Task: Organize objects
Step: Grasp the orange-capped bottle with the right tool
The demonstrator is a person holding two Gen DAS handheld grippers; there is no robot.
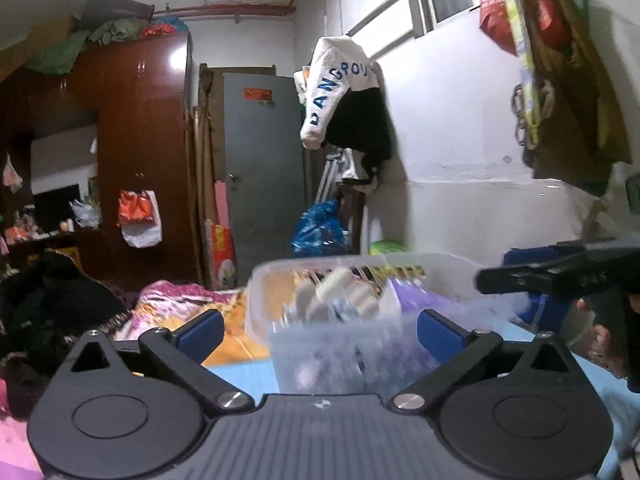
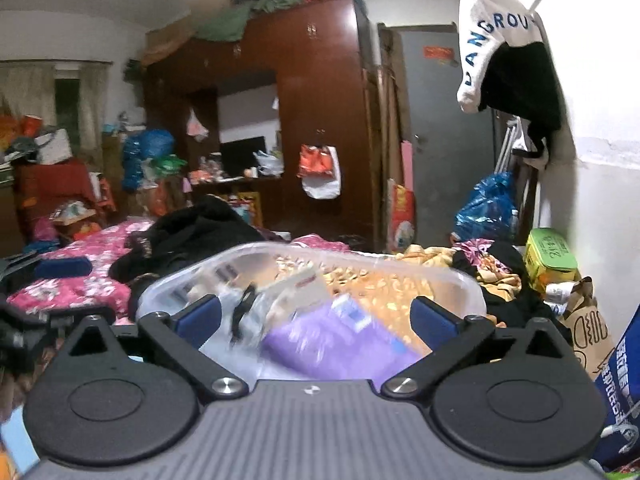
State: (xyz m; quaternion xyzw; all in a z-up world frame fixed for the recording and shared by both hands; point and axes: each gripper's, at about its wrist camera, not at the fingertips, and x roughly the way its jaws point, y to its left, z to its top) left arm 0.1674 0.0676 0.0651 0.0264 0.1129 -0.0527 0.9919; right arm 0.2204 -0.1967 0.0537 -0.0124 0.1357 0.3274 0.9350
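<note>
A clear plastic bin stands on a light blue surface, blurred in both views. It holds several small items, among them white rolls and a purple packet. My left gripper is open, its blue pads wide apart just short of the bin's near wall. My right gripper is also open in front of the bin, and nothing is pressed between its pads. In the left wrist view the right gripper shows at the right edge, beside the bin.
A bed with a pink floral quilt and black clothes lies to the left. A green box, a paper bag and a blue bag crowd the right. A brown wardrobe and a grey door stand behind.
</note>
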